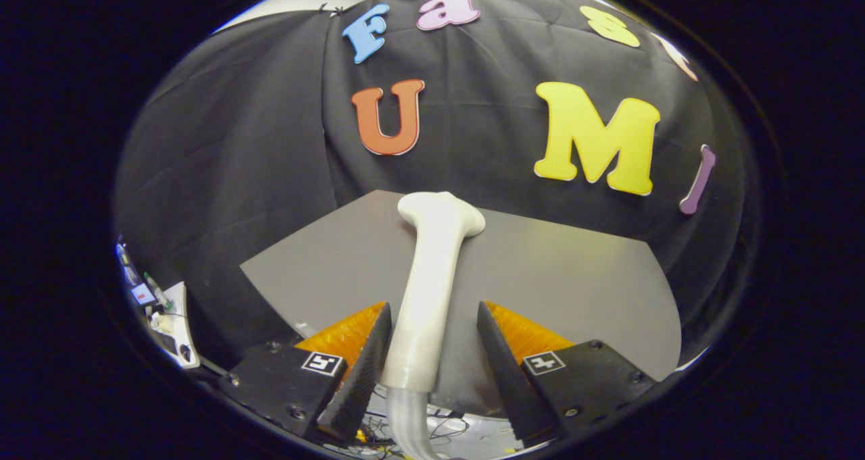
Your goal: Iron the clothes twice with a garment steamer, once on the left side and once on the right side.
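Observation:
A white garment steamer lies lengthwise between my fingers, its flared head pointing away over the grey tabletop. Its pale hose runs down out of the handle, below the fingers. My gripper stands open around the handle. The left finger is close against the handle's side. The right finger stands clearly apart from it, with grey table showing in the gap.
The grey table ends at the black cloth wall just beyond the steamer head. To the left, past the table's edge, a white stand carries small devices and cables. Loose wires lie below the table's near edge.

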Demonstrator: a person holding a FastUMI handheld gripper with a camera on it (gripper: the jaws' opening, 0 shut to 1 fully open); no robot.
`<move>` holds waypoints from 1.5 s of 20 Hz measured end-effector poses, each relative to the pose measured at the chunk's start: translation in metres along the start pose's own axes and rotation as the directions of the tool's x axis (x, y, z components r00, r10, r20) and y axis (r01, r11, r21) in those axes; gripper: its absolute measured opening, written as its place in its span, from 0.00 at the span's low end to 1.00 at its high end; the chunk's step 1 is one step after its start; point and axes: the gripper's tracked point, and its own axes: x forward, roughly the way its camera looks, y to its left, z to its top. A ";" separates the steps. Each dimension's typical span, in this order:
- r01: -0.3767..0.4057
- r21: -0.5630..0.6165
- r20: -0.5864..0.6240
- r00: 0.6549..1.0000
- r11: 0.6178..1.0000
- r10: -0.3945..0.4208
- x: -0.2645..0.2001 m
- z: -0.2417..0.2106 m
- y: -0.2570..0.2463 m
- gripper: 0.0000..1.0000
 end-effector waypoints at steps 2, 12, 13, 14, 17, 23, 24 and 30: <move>-0.016 0.002 -0.009 1.000 1.000 0.016 0.011 0.004 0.004 0.73; -0.048 0.162 -0.011 0.999 0.986 0.050 0.004 0.006 0.006 0.37; -0.055 0.170 -0.004 0.998 0.984 0.056 -0.001 0.007 0.004 0.37; -0.063 0.175 0.002 0.998 0.983 0.064 -0.012 0.001 0.002 0.37; -0.047 0.185 0.023 0.999 0.982 0.043 -0.051 -0.014 -0.019 0.37; -0.002 0.242 0.091 0.996 0.970 -0.020 -0.149 -0.026 -0.074 0.37; 0.005 0.246 0.109 0.993 0.969 -0.033 -0.169 -0.027 -0.085 0.37; 0.102 0.298 0.208 0.963 0.949 -0.169 -0.296 -0.045 -0.159 0.36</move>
